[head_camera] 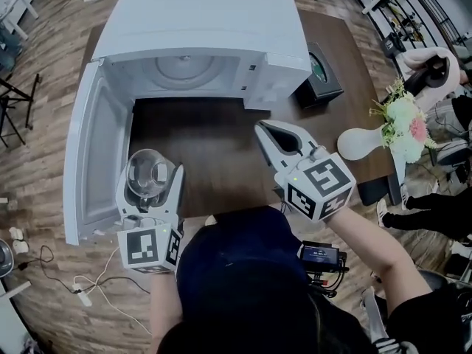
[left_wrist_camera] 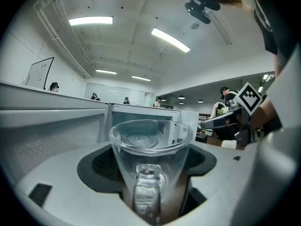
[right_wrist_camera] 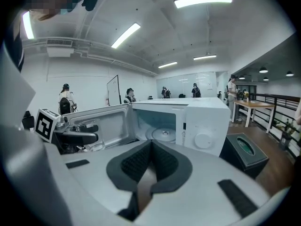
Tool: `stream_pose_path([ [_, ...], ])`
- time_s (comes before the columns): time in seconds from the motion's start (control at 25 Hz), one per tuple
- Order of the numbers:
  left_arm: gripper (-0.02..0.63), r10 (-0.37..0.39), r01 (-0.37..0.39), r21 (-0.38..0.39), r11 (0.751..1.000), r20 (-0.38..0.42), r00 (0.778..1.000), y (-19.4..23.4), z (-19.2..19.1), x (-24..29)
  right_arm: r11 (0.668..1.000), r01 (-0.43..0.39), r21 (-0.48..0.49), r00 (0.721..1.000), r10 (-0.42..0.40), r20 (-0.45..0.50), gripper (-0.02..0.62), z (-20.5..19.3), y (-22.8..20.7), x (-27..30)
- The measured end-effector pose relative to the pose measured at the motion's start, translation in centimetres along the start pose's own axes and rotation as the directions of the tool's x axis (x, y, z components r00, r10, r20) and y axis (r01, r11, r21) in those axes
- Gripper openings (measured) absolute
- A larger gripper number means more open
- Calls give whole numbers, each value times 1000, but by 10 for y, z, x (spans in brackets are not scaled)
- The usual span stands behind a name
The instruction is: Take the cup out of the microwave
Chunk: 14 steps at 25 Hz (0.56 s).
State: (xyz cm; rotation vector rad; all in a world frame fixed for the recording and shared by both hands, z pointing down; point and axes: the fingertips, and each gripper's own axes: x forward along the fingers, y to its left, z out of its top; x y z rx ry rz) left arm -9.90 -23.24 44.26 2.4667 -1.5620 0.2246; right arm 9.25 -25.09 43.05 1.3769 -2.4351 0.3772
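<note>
A clear glass cup (head_camera: 147, 173) with a handle sits between the jaws of my left gripper (head_camera: 151, 179), which is shut on it, outside the microwave and beside its open door (head_camera: 92, 153). In the left gripper view the cup (left_wrist_camera: 150, 149) fills the gap between the pads of the left gripper (left_wrist_camera: 150, 173). The white microwave (head_camera: 199, 21) stands open, with a bare turntable (head_camera: 184, 66) inside. Over the dark table (head_camera: 214, 146), in front of the microwave, my right gripper (head_camera: 265, 130) is shut and holds nothing. In its own view the right gripper (right_wrist_camera: 151, 147) has its jaws pressed together.
A black tissue box (head_camera: 321, 68) stands right of the microwave. A white vase with flowers (head_camera: 402, 120) lies at the table's right edge. A person (head_camera: 435, 65) is at the far right. Cables (head_camera: 81, 286) trail on the wooden floor at the left.
</note>
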Motion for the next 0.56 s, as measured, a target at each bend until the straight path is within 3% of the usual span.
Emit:
stream_pose_path([
  [0.56, 385, -31, 31, 6, 1000, -12, 999, -19, -3, 0, 999, 27, 39, 1000, -26, -6, -6, -9, -9, -12],
])
